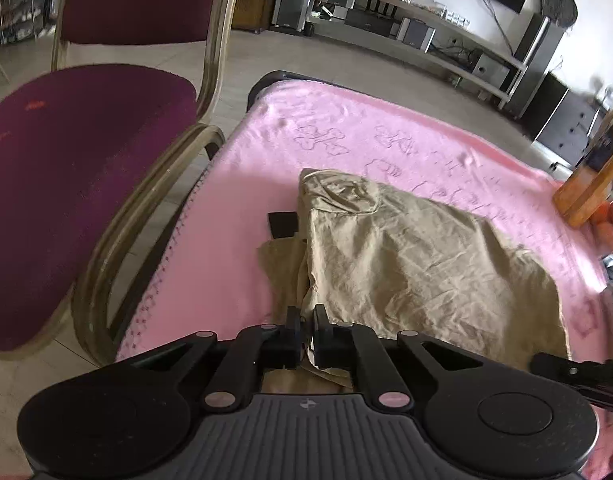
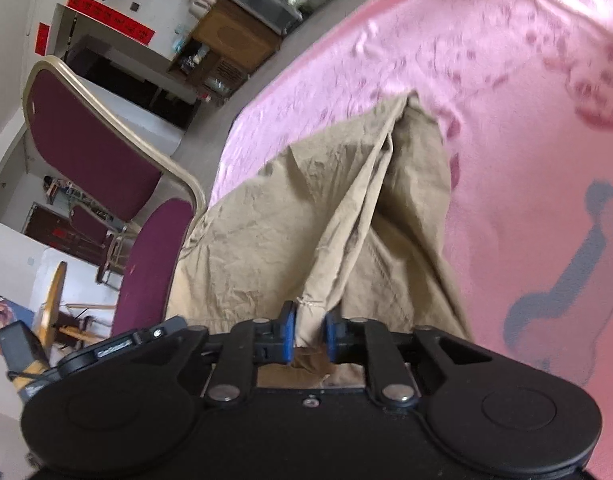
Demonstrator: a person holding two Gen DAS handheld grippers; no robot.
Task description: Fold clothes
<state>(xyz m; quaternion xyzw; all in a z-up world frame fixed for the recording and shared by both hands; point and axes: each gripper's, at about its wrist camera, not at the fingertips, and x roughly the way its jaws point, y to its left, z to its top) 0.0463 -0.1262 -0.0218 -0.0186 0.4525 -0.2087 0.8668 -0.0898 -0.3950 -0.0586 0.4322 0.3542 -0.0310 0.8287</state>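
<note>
— While the left gripper [image 1: 306, 322] pinches the near edge of the khaki garment [image 1: 406, 264] on the pink blanket [image 1: 234, 208], how far along?
— Partly folded, rumpled. From the right wrist, the right gripper [image 2: 309, 326] clamps a lifted ridge; more folds remain.

Crumpled khaki-beige cotton garment [image 1: 406, 264], heavily wrinkled. Spread partly folded over on pink covered desk [image 1: 234, 208], one bunched end raised into a hump. Long ridge fold [image 2: 362, 200] along its length. Near edge lifted, pinched.
</note>
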